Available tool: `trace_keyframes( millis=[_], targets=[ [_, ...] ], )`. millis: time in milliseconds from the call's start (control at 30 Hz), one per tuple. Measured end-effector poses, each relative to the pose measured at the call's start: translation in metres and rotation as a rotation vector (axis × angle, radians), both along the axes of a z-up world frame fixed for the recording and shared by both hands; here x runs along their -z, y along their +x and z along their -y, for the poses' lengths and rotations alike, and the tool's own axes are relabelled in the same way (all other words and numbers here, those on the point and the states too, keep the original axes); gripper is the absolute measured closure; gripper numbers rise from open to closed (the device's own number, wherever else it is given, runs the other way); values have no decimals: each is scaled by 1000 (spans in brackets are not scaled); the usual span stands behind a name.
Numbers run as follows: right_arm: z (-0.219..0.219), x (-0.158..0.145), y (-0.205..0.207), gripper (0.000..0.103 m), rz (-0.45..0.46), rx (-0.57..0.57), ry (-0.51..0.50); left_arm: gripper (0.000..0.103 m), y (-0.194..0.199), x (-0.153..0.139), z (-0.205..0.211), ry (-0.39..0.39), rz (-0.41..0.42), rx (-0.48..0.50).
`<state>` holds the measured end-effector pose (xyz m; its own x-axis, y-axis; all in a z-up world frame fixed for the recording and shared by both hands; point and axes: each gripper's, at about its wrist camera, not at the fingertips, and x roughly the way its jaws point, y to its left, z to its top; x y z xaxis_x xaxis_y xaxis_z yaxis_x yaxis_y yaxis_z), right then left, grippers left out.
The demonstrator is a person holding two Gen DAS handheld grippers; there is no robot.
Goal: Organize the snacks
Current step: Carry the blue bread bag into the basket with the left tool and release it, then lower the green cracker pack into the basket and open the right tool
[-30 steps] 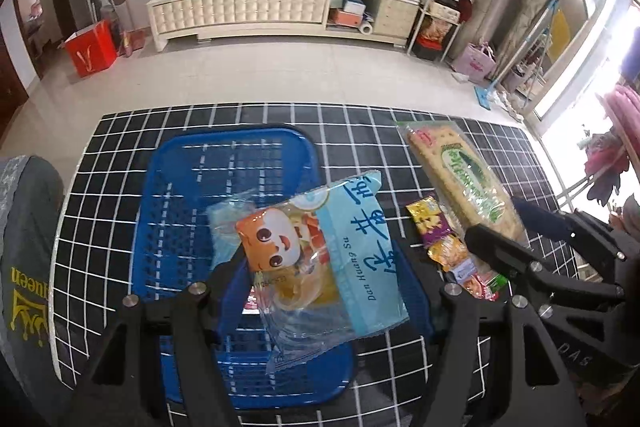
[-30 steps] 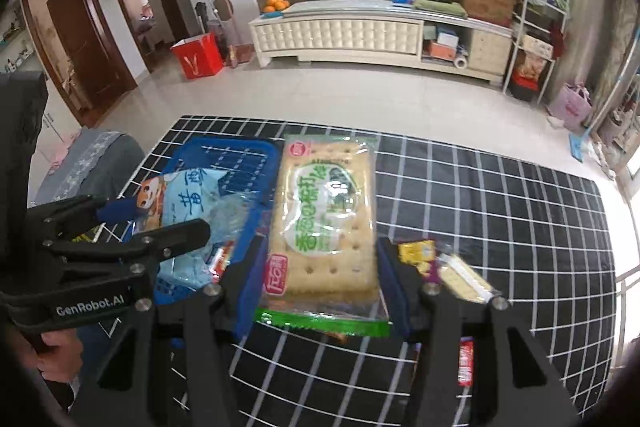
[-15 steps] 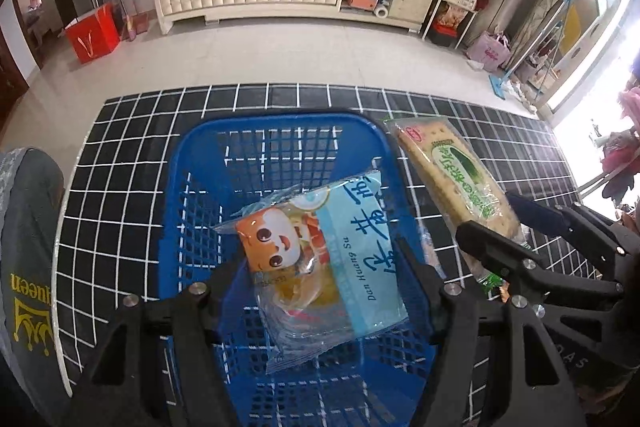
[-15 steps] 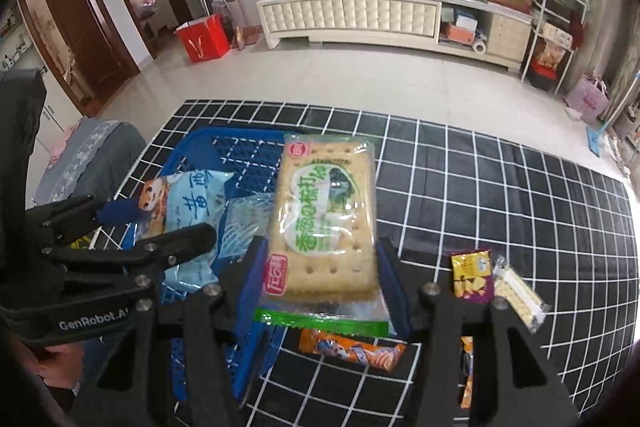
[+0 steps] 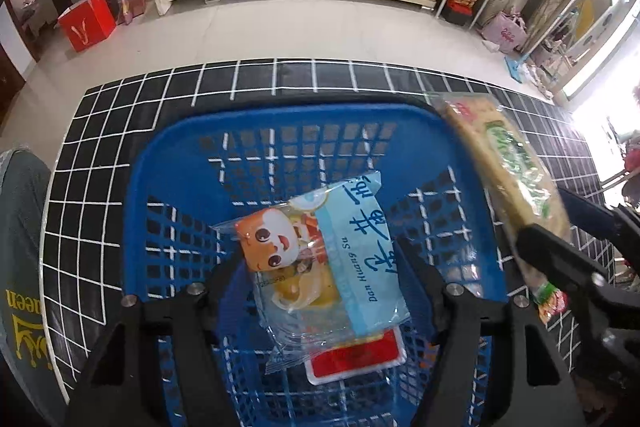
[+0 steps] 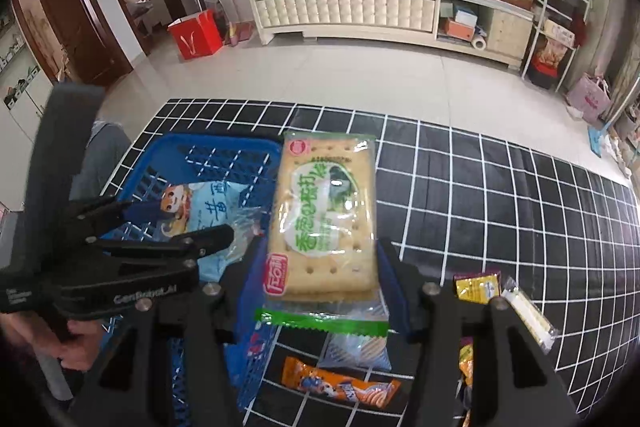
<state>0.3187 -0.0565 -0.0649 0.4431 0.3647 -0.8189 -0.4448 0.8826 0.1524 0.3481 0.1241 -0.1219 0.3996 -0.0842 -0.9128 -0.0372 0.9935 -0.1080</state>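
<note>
Left wrist view: the left gripper (image 5: 320, 291) was clamped on a light-blue snack bag (image 5: 320, 263), its jaws set at a middling width with a pad pressed against each side of the packet. The bag hung inside the blue basket (image 5: 192, 163), above the basket's slotted floor. It bore a cartoon orange face, large blue Chinese characters and the readable line "Dan Huang Su". Under it, on the basket floor, lay a red-and-white packet (image 5: 356, 357) whose print could not be read.

Beside the basket's right rim, the right gripper (image 6: 320, 279) gripped a long cracker pack (image 6: 324, 223) across its lower end, jaws about half spread and closed against both edges. The pack was upright along the fingers and overlapped the basket's right wall in the right wrist view. Its label was green and white with green Chinese characters, a red square logo at the lower corner and a green serrated seal.

Right of the basket, on the black grid-patterned cloth (image 6: 500, 195), lay an orange wrapper (image 6: 340, 385), a yellow sachet (image 6: 478, 285) and a clear cracker stick pack (image 6: 528, 315). The left tool's side read "GenRobot.AI".
</note>
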Motion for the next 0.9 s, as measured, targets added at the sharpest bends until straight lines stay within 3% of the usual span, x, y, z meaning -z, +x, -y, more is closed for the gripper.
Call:
trace_keyframes(
  millis=[333,500,900],
  targets=[
    [-6,-8,-11,44,16,-25,-11,34,-6,-5,-9,70,25,-13],
    [-9,-17,-19,44,19,-33,0,34,-21,-27,-16,27,63,-23],
    [-36,-50,-49,44,46,-65,19,34,-88,-73,-53,4,153,-48]
  ],
)
